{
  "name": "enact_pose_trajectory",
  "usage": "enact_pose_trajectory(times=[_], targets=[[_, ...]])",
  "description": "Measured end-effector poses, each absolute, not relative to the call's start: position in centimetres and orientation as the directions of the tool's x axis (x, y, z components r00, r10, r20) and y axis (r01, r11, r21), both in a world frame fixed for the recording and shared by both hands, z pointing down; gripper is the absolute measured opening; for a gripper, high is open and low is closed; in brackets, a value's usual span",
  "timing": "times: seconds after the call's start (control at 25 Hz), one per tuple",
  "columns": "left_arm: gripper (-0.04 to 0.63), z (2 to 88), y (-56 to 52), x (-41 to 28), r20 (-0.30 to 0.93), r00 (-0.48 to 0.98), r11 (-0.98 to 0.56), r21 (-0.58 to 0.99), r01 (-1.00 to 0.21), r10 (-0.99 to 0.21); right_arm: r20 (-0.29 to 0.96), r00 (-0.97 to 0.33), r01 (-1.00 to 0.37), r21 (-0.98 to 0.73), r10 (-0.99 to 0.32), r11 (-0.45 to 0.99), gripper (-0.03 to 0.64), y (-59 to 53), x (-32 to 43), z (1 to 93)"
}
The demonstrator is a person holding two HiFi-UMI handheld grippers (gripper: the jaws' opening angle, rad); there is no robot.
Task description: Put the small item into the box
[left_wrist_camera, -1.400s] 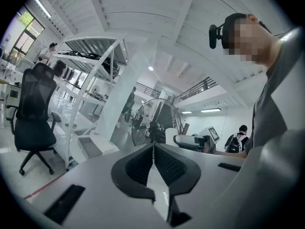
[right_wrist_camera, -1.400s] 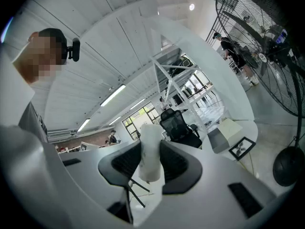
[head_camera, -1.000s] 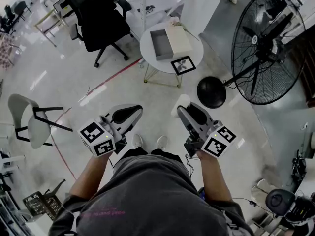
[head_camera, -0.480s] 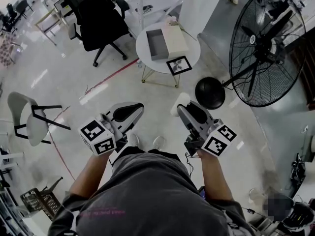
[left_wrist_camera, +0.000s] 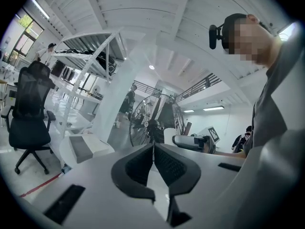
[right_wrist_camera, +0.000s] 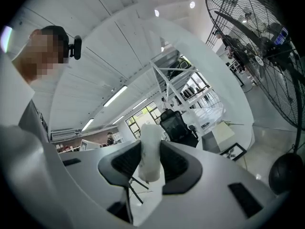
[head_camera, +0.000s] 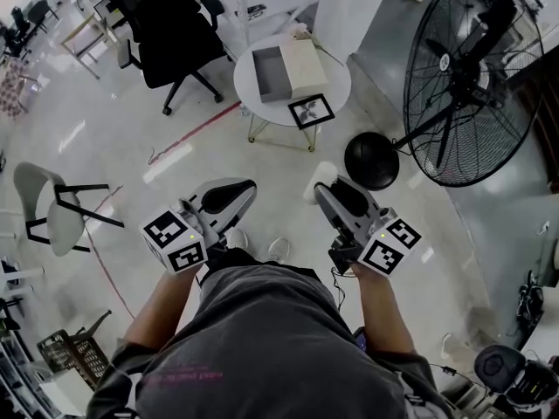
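My right gripper [head_camera: 325,188] is shut on a small white item [head_camera: 319,180], held at waist height over the floor. In the right gripper view the white item [right_wrist_camera: 151,151] stands upright between the pads of the right gripper [right_wrist_camera: 151,157]. My left gripper [head_camera: 229,195] is beside it, shut and empty; in its own view the left gripper [left_wrist_camera: 153,149] has its jaws meeting at the tips. The open grey box [head_camera: 272,74] with its pale lid [head_camera: 304,66] alongside sits on a round white table [head_camera: 330,82], well ahead of both grippers. The box [left_wrist_camera: 81,149] also shows in the left gripper view.
A framed black-and-white card [head_camera: 311,111] lies on the table's near edge. A large standing fan [head_camera: 463,77] with a round black base [head_camera: 371,161] is right of the table. A black office chair [head_camera: 170,33] stands to the table's left, a pale chair [head_camera: 54,216] at my left.
The table, fan and chairs have slid slightly up and left in the head view as the person shifts. Both grippers keep their pose; the right one still holds the white item.
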State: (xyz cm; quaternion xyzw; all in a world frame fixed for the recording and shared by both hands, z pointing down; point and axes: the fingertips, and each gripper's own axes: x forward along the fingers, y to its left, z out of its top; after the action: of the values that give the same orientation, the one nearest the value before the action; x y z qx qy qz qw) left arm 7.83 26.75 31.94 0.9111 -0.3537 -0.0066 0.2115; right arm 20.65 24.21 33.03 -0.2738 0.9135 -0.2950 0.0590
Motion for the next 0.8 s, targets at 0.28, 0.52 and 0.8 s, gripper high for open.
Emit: enact_pose_trajectory(times=[0.28,0.52,0.8], targets=[[0.026,32.6,24.2,8.8,0.141,0.745,-0.653,0.394,-0.647,-0.652,0.064,-0.846,-0.463,-0.580,-0.529,0.670,0.135,21.8,21.7,34.2],[0.026,32.6,23.6,8.5,0.126,0.749,-0.657,0.401,-0.638,-0.651,0.069,-0.840,-0.477,-0.568,-0.539,0.670,0.135,21.6,21.8,33.8],[0.026,33.1,20.8,8.1,0.105,0.767,-0.679,0.401,-0.615,-0.633,0.083,-0.831,-0.493,-0.570,-0.551,0.658,0.135,18.9,21.4,34.3]])
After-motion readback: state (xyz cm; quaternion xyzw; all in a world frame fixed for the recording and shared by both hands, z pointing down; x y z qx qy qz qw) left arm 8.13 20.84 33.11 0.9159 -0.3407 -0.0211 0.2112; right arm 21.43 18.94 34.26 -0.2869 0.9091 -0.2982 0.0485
